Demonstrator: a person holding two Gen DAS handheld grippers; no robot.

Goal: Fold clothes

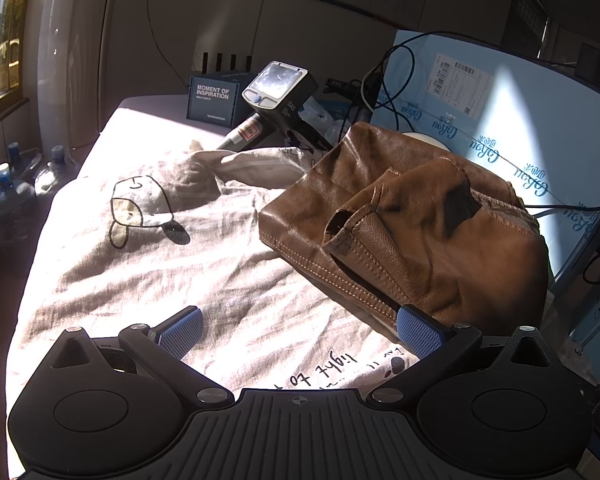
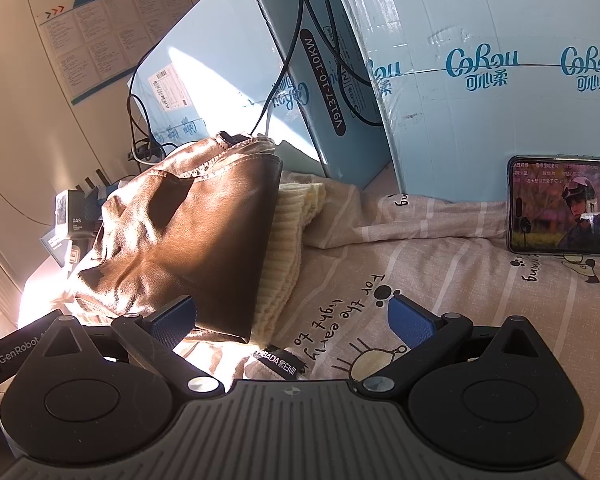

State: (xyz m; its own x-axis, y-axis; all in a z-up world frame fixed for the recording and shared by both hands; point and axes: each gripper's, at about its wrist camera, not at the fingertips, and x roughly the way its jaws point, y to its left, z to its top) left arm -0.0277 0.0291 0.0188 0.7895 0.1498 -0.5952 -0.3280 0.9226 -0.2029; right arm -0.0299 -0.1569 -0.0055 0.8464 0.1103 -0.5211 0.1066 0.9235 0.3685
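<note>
A brown leather jacket (image 1: 412, 216) lies folded in a bulky heap on a printed beige sheet (image 1: 148, 264). My left gripper (image 1: 300, 330) is open and empty, hovering over the sheet, its right pad beside the jacket's stitched near edge. In the right wrist view the jacket (image 2: 188, 232) rests on top of a folded cream knit garment (image 2: 288, 248). My right gripper (image 2: 292, 318) is open and empty, just in front of the jacket's corner and the knit's edge.
Light blue cartons (image 2: 480, 80) with cables (image 2: 300, 60) stand behind the clothes. A phone (image 2: 564, 206) leans against a carton, playing video. A black handheld device (image 1: 278, 96) and a dark box (image 1: 214, 98) sit at the far end. Water bottles (image 1: 8, 196) stand at the left.
</note>
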